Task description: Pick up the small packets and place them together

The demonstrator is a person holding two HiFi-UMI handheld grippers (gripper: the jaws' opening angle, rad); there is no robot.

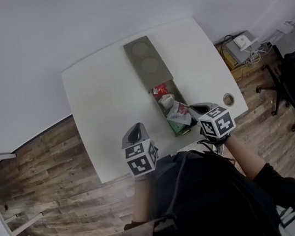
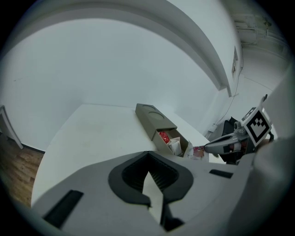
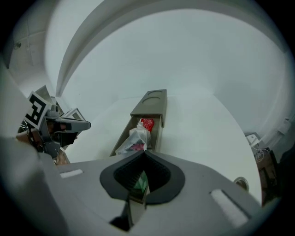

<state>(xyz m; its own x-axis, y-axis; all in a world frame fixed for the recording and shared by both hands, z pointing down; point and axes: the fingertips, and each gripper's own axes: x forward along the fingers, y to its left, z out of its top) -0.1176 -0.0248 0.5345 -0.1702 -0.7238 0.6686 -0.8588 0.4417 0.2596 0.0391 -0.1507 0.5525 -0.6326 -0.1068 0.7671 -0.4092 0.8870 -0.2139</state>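
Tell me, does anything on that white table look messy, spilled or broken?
Nothing looks spilled or broken. The only untidy spot is the long box: its open end holds a loose heap of crumpled packets, and some of them poke above the rim instead of lying flat.

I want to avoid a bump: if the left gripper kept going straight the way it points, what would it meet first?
The left gripper aims down at the bare white table top, left of the long open box. It would likely meet the table first, though depth is unclear.
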